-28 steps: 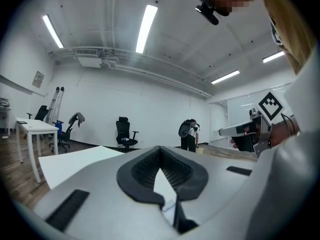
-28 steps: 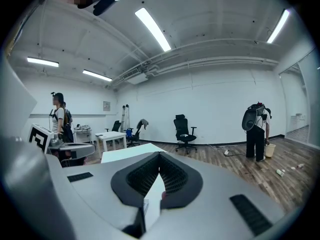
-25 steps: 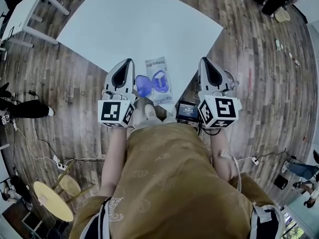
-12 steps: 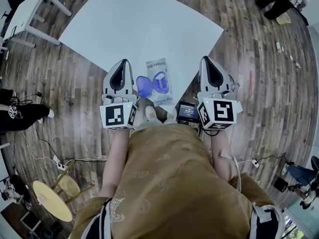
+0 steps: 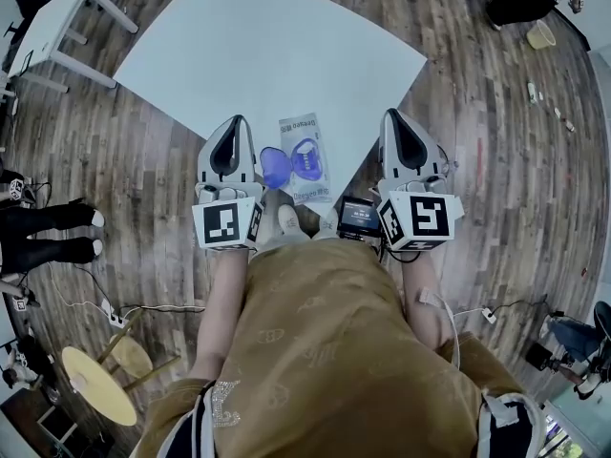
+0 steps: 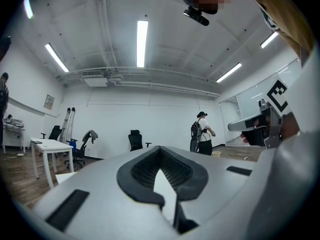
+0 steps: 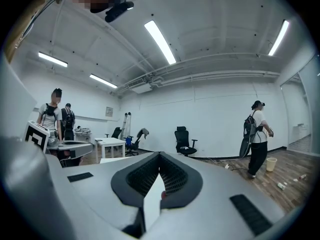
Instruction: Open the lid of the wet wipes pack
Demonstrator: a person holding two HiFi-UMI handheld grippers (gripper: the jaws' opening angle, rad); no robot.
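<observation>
- Head view: wipes pack (image 5: 307, 181) on table (image 5: 267, 46), its blue lid (image 5: 274, 166) already flipped open to pack's left. Left gripper (image 5: 236, 122) just left of pack, right gripper (image 5: 393, 117) further right.
- Left gripper view: jaws together, empty, aimed level into the room.
- Right gripper view: same. Task looks done; next, prob. pull back.

Wood floor (image 5: 496, 113), white table (image 5: 267, 55).

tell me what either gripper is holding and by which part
Nothing is held. The left gripper and the right gripper each have their jaws together on nothing; the wet wipes pack lies on the table between them.
</observation>
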